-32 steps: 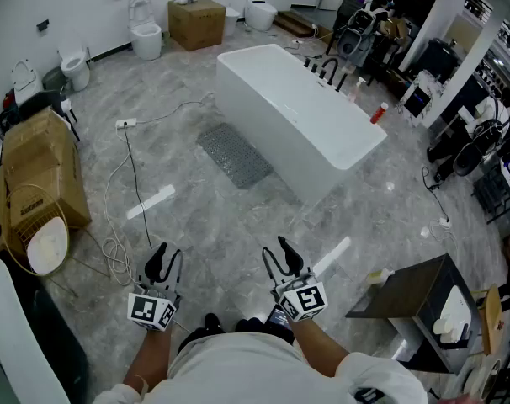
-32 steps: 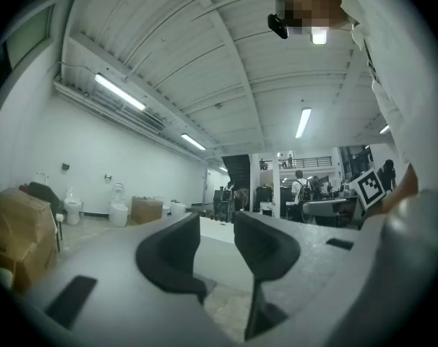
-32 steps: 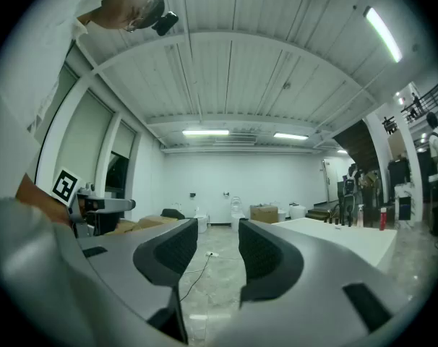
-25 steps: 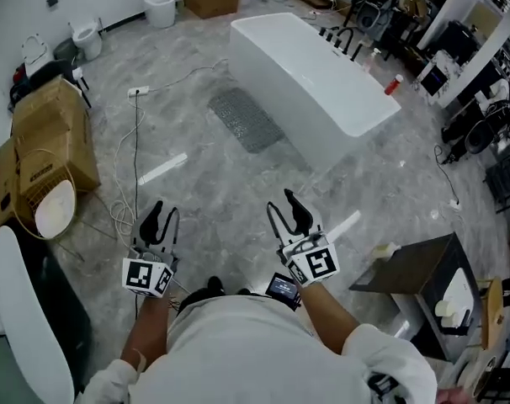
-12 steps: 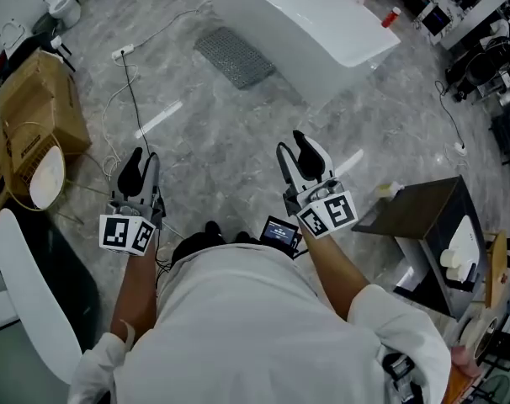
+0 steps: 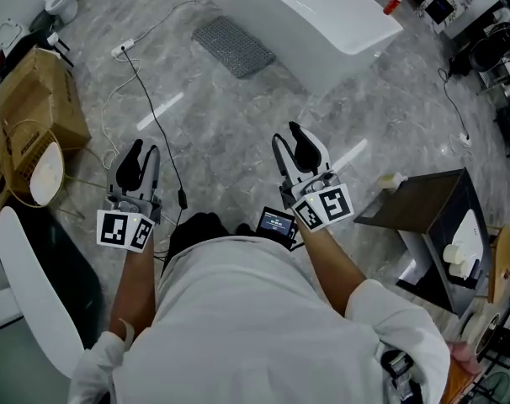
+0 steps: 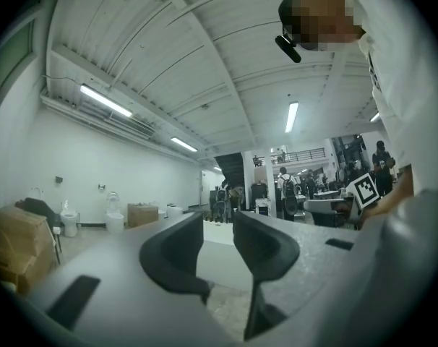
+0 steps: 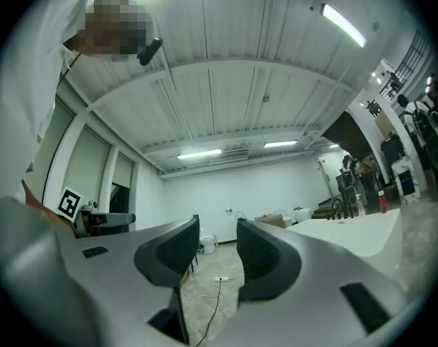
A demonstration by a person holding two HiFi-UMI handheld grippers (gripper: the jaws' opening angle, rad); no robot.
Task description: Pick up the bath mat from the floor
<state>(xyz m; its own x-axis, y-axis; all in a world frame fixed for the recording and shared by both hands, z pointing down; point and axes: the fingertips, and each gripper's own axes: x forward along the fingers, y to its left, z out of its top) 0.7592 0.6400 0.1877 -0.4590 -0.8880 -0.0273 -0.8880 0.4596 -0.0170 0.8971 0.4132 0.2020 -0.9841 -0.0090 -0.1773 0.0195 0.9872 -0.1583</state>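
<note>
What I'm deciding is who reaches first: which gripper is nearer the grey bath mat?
Right, narrowly. The bath mat lies ahead and slightly left of the right gripper; it is farther ahead-right of the left gripper. Both sets of fingers are closing, empty.

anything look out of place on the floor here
Mostly clutter. A black cable trails loose from the power strip across the open floor, which looks like a trip risk. A white strip lies stray near it. The bath mat lies flat beside the bathtub; nothing odd there.
</note>
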